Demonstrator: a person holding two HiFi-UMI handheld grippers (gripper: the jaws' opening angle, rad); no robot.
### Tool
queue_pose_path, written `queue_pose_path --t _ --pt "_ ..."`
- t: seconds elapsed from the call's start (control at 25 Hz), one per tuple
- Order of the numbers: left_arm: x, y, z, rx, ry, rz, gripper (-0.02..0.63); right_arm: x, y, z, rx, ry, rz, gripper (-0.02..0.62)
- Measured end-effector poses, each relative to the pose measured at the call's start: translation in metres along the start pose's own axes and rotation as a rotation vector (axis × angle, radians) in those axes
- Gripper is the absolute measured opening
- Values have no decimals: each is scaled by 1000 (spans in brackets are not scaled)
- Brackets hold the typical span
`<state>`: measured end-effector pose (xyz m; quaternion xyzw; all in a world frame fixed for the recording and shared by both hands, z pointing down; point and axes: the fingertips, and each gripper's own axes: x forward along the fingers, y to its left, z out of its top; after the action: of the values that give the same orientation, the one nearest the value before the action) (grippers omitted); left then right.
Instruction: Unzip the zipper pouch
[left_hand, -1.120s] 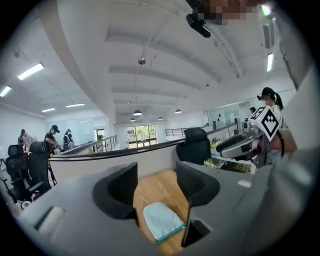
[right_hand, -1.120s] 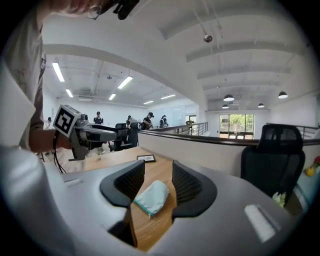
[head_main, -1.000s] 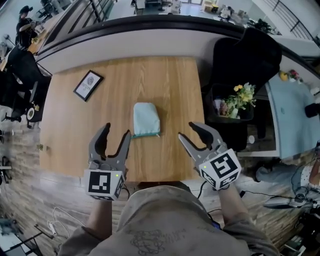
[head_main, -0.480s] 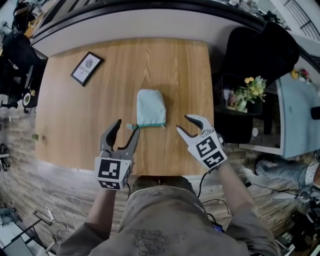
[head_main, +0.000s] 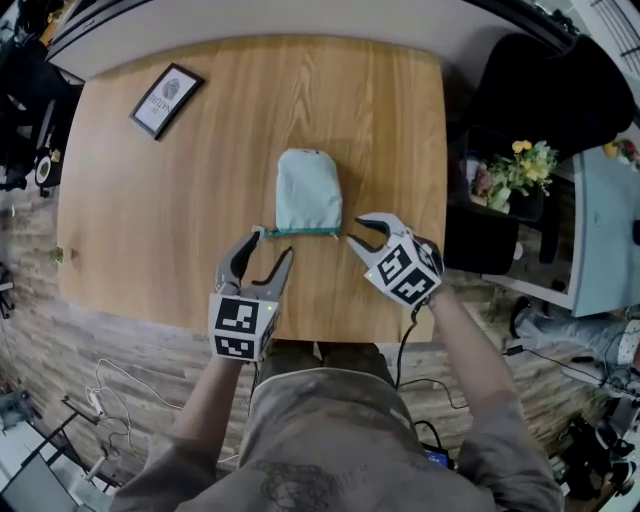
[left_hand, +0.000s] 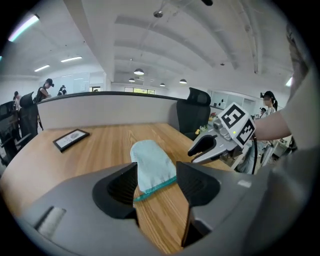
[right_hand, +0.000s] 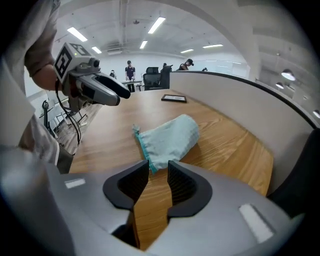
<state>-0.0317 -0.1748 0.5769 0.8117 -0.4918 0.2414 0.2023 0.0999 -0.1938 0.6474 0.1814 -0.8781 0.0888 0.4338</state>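
Nearest the camera, the person's forearms reach out over the near edge of the wooden bench (head_main: 140, 230), one gripper in each hand, both tilted downward with their marker cubes facing up. The left gripper (head_main: 272, 246) has its jaws well apart, nothing pressed between them; in its own view bare wood shows in the gap, and the pouch's near corner lies just past the tips. One of its fingertips (head_main: 257, 236) sits right at the left end of the zipper, though whether it touches cannot be told. The right gripper (head_main: 357, 230) has just been closing its jaws, and they now stand at a narrower gap. In its own view the pouch's right-hand corner comes up to the tips without being pinched, so this gripper holds nothing either. Just beyond both grippers, the pale blue zipper pouch (head_main: 308, 188) lies flat near the middle of the bench. Its teal zipper (head_main: 300, 233) runs along the edge nearest the person and is closed along its whole length. Further off, near the far left corner, a black picture frame (head_main: 165, 100) lies flat. Beyond the bench's right side stand a black chair (head_main: 540, 90) and a bunch of yellow flowers (head_main: 520, 168).
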Motion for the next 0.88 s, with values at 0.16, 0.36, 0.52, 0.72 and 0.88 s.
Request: queue_pose_path --t 0.16,0.36,0.52,0.72,0.88 --pt "9 -3 -16 -20 25 -17 242 23 -2 -13 -127 52 31 129" --pt "16 -5 -30 -40 46 -28 242 43 6 -21 -368 94 107 129" --pt "18 -6 -38 -52 58 -31 242 54 6 -22 -536 127 144 130" --pt "19 -7 -47 -69 70 -38 242 67 11 -27 -646 183 215 130" --pt "16 -6 -52 -80 74 -33 242 70 13 -35 -637 236 270 115"
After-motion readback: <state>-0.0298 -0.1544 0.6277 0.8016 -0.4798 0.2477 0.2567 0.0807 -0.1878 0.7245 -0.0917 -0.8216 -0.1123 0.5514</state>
